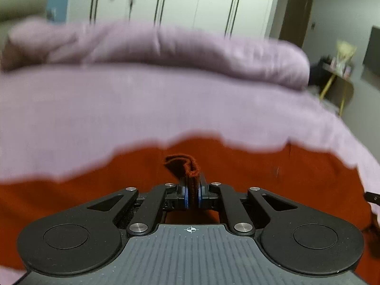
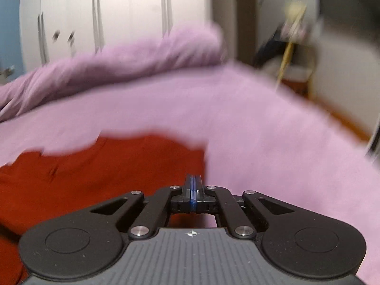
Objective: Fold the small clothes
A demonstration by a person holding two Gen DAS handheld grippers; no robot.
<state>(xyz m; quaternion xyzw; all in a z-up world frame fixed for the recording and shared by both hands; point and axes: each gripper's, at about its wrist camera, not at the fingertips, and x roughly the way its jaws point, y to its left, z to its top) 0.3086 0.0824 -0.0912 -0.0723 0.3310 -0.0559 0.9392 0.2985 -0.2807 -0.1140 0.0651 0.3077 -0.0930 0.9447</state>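
Left gripper (image 1: 192, 191) clamped on a bunched edge of the red garment (image 1: 237, 166) over the bed (image 1: 142, 99), right gripper (image 2: 193, 190) squeezed closed, holding nothing.

Nothing here can be read: no words, labels, brand names or numbers show on anything in either view. The only sign is a small white crosshair mark, a circle cut by a cross (image 1: 191, 229), printed on the grey ribbed plate behind the left tongs, and the same mark (image 2: 192, 233) on the matching plate behind the right tongs.
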